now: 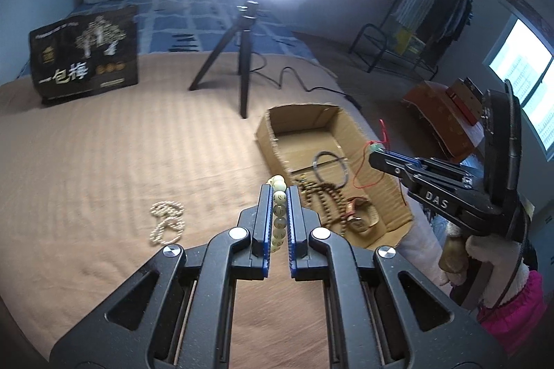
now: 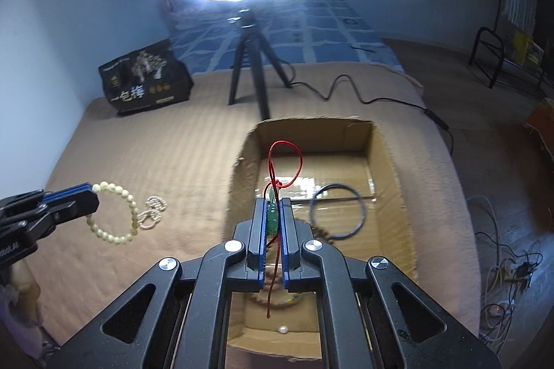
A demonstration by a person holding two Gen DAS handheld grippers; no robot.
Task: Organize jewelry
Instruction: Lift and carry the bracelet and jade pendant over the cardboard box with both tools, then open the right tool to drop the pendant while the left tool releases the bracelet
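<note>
Blur and the right gripper hide much of the cardboard box's near end; brown beads and a lone pearl show there, with a dark bangle on its floor. The right jaws are clamped on a green pendant with red cord, above the box. The left gripper pinches a pale bead bracelet above the bed. A pearl strand lies on the bed beside the box. A tripod stands beyond.
</note>
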